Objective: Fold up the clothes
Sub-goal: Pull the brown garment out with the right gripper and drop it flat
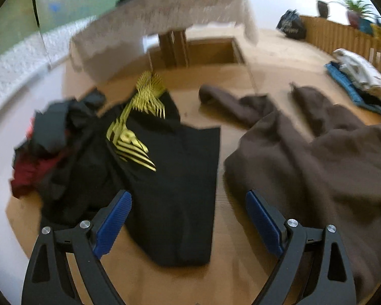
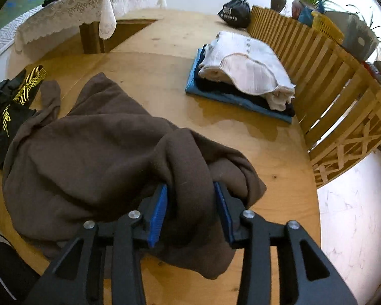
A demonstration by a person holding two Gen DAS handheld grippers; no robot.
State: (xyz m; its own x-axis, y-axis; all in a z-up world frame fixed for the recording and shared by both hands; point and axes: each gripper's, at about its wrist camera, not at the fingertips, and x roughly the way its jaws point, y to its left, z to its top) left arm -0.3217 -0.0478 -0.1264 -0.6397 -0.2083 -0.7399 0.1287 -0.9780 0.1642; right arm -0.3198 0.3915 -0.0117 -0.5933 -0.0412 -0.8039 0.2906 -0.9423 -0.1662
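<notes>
Right wrist view: a bunched fold of the brown garment (image 2: 96,147) is seen between the half-parted pads of the right gripper (image 2: 190,211); whether it is gripped cannot be told. The left gripper (image 1: 188,218) is spread wide and empty above the table (image 1: 231,279), the black garment (image 1: 170,178) just ahead.

I count one brown garment (image 2: 89,139), one black garment with a gold print (image 1: 170,178), one crumpled heap of dark and red clothes (image 1: 45,152), one stack of folded clothes (image 2: 243,76), one cloth-covered table (image 2: 89,7), one black bag (image 2: 235,11), and my two grippers, left (image 1: 188,213) and right (image 2: 190,203).
</notes>
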